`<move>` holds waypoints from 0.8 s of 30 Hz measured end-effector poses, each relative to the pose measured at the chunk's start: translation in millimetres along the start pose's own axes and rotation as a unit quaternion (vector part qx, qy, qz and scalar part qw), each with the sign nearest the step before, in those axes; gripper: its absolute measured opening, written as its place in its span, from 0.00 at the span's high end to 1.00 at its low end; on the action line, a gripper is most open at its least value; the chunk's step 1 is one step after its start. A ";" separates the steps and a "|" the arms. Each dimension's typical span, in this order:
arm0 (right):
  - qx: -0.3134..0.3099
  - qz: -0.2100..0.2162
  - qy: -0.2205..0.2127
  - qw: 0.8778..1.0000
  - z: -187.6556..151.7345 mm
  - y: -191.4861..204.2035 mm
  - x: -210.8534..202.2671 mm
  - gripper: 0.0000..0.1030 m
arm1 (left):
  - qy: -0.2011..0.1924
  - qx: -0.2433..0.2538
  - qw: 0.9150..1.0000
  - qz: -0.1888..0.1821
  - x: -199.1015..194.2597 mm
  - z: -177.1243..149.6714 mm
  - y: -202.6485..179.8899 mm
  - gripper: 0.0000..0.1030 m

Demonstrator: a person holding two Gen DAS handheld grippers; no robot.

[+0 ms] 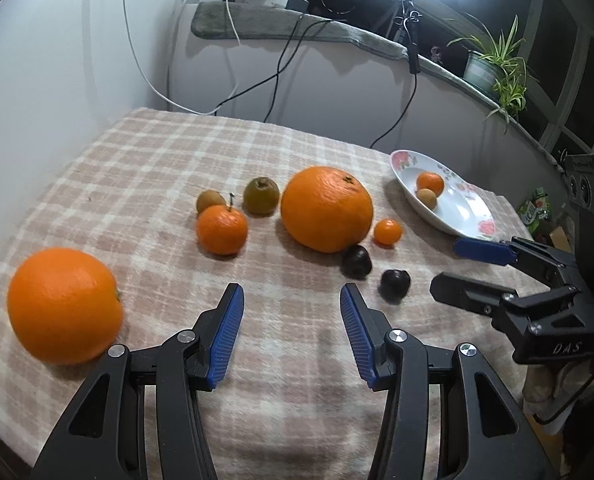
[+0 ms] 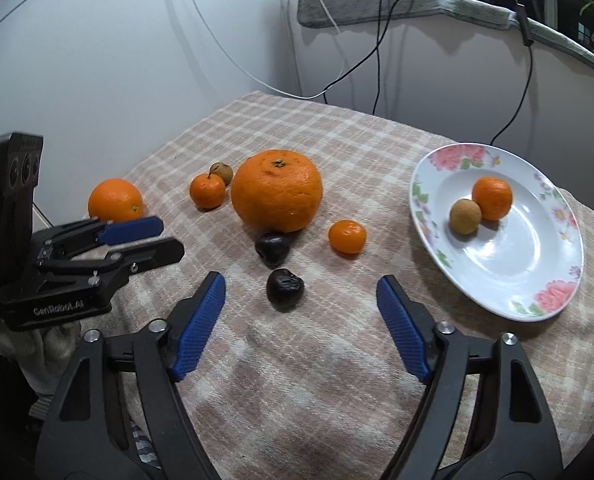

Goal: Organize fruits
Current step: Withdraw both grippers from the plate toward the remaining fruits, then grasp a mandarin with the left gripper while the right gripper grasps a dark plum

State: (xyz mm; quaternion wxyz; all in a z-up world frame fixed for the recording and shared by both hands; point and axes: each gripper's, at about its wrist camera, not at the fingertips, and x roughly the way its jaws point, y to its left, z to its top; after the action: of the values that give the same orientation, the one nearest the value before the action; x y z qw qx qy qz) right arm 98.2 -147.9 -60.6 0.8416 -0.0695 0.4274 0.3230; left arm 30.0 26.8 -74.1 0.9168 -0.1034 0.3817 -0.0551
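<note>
Plate (image 2: 429, 240) holds two small fruits; eight remain on cloth (image 2: 337, 360). Left gripper (image 1: 292, 334) and right gripper (image 2: 300, 322) wide, empty.

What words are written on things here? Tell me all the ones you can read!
"DAS" – on the black body of the right gripper, seen from the left wrist.
"GenRobot.AI" – on the black body of the left gripper, seen from the right wrist.
Green packet beyond the table's right edge: it has print, too blurred to read.
The plate has only painted flowers, no words.
</note>
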 end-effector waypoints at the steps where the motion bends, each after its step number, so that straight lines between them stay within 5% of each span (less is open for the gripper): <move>1: -0.001 0.000 0.002 1.000 0.4 0.5 1.4 0.25 | -0.001 0.000 1.000 0.001 0.6 1.1 1.3 0.52; 15: -0.008 0.012 0.020 1.000 2.0 4.6 19.2 0.39 | 0.002 0.006 0.997 0.081 38.4 24.5 15.8 0.58; 24: -0.010 0.020 0.027 0.999 0.9 5.4 26.4 0.41 | 0.007 0.007 0.996 0.085 47.0 28.9 20.7 0.58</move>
State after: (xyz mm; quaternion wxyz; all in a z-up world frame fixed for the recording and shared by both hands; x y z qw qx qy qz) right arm 106.8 -130.5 -79.3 0.8225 -0.0777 0.4478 0.3421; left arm 84.1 42.8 -91.4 0.9163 -0.0638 0.3949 0.0198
